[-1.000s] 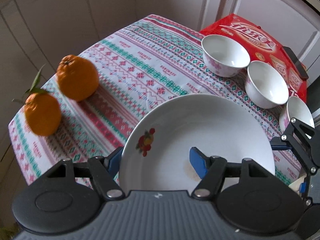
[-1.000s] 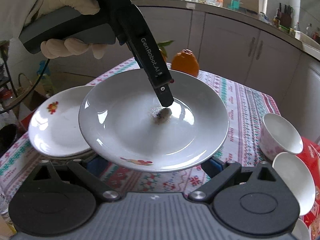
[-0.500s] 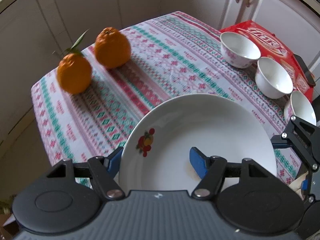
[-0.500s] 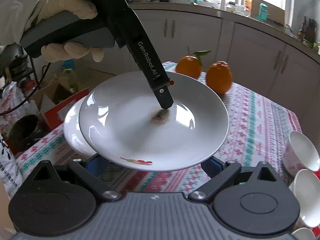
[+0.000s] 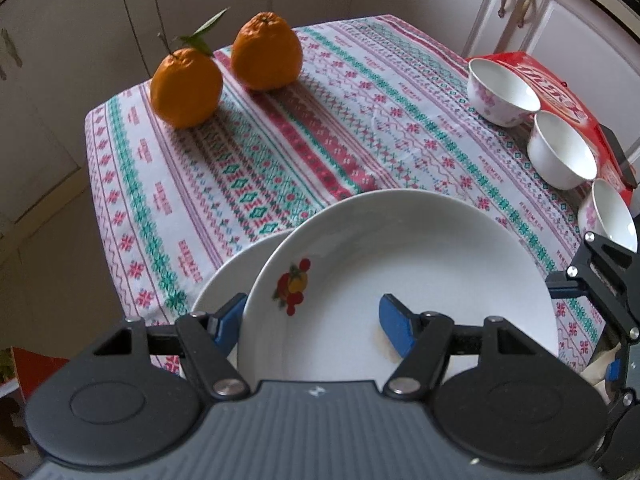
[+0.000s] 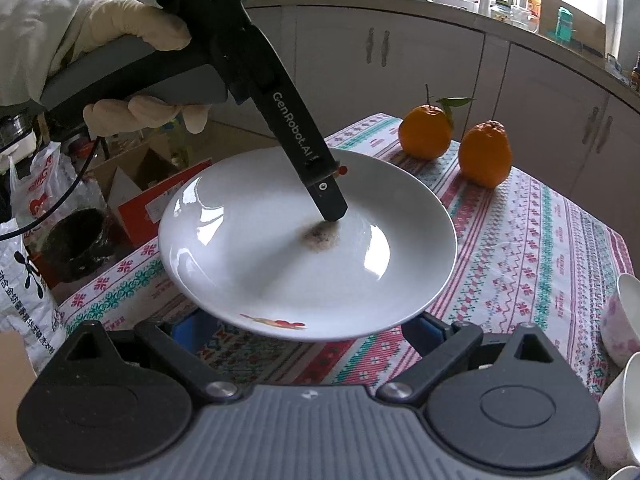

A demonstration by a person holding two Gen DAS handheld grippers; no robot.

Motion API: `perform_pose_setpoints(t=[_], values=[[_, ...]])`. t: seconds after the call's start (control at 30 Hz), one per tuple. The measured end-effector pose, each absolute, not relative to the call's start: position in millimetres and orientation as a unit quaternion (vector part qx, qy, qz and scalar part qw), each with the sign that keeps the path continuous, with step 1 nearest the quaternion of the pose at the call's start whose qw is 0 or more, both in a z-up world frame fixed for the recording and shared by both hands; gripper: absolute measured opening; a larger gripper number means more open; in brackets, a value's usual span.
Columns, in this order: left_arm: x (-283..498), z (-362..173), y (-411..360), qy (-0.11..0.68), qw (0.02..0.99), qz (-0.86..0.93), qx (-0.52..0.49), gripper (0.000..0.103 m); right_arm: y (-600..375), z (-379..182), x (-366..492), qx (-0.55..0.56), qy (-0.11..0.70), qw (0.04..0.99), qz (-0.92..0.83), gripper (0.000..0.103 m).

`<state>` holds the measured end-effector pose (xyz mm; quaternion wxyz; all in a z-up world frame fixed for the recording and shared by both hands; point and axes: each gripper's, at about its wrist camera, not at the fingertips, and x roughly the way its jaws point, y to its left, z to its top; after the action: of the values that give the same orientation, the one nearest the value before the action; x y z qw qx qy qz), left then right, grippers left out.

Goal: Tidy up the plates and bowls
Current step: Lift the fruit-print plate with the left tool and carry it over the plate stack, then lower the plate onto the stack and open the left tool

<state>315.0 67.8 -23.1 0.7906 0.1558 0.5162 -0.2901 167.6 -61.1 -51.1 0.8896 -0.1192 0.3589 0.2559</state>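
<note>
My left gripper (image 5: 312, 320) is shut on the near rim of a white plate (image 5: 400, 264) with a fruit decal, one blue pad on top and one beneath. In the right wrist view this plate (image 6: 256, 264) hangs tilted above the tablecloth, with a brown stain (image 6: 320, 236) under the upper finger (image 6: 330, 204). A second white plate (image 5: 218, 286) lies under it, only its left rim showing. My right gripper (image 6: 308, 330) stands open, its blue fingers wide apart below the plate's near edge. Three white bowls (image 5: 504, 92) (image 5: 560, 156) (image 5: 612, 216) line the right side.
Two oranges (image 5: 186, 88) (image 5: 266, 52) sit at the far left corner of the patterned tablecloth (image 5: 320, 132). A red packet (image 5: 560, 88) lies behind the bowls. Boxes and bags (image 6: 48, 216) crowd the floor left of the table. White cabinets (image 6: 400, 60) ring the room.
The left gripper has carried the plate sideways until it hangs over the second plate, which it now hides in the right wrist view. Both views have swung toward the oranges.
</note>
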Motion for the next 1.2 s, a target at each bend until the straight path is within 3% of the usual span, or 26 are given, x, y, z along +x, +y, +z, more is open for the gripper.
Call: perform_pose_setpoints(t=[1.2], values=[[312.7,-47.7,75.5,0.512,0.79,-0.312,0.126,0.07,-44.2,-54.5,164.9,-0.174,0.332,0.89,0.262,0.1]])
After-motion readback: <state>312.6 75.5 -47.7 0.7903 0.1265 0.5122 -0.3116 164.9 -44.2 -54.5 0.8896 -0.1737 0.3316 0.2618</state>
